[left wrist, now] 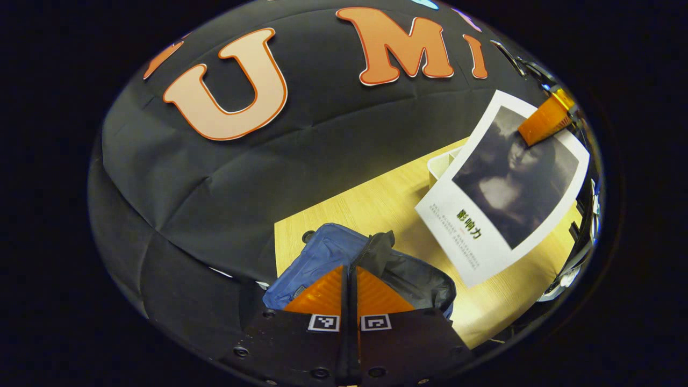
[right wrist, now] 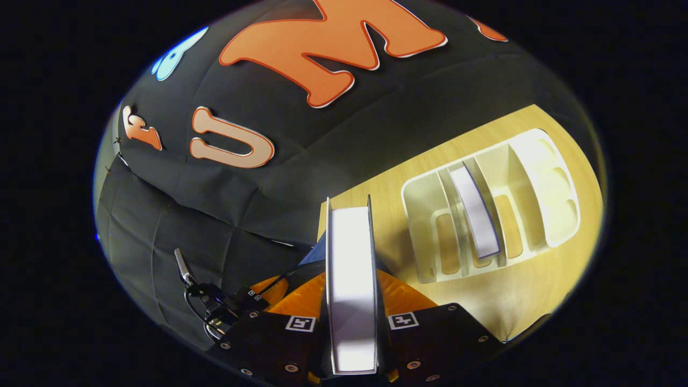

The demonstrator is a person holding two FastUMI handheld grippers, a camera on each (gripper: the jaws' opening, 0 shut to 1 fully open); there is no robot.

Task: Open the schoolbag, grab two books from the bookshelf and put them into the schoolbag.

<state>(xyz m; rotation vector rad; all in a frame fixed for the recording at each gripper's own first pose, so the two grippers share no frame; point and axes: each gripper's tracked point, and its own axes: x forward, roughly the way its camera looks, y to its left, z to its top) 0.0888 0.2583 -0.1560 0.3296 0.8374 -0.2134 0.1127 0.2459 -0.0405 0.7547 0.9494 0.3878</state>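
Held edge-on between the right gripper (right wrist: 352, 301)'s two fingers, a white-paged book (right wrist: 350, 269) with thin dark covers, page block facing the camera, both fingers pressing its covers. Just ahead of those jaws and low, a sliver of the blue schoolbag (right wrist: 317, 252); farther ahead and to the right, a cream plastic bookshelf (right wrist: 543, 177) with slotted dividers on the pale wooden table (right wrist: 392, 199), one more white book (right wrist: 475, 209) standing in a middle slot.

In the left gripper view, left gripper (left wrist: 349, 295) with fingers pressed together, nothing visibly pinched between them. Directly beyond the tips, the schoolbag (left wrist: 333, 250): blue fabric outside, black lining showing at the crumpled open mouth, resting on the table (left wrist: 365, 204) near its edge. Ahead and to the right of the jaws, the same book (left wrist: 505, 188) seen flat-on in the air: white cover, a large dark monochrome portrait picture, small print beneath, gripped at its upper edge by the right gripper (left wrist: 545, 121). Behind it, a corner of the bookshelf (left wrist: 438, 164).
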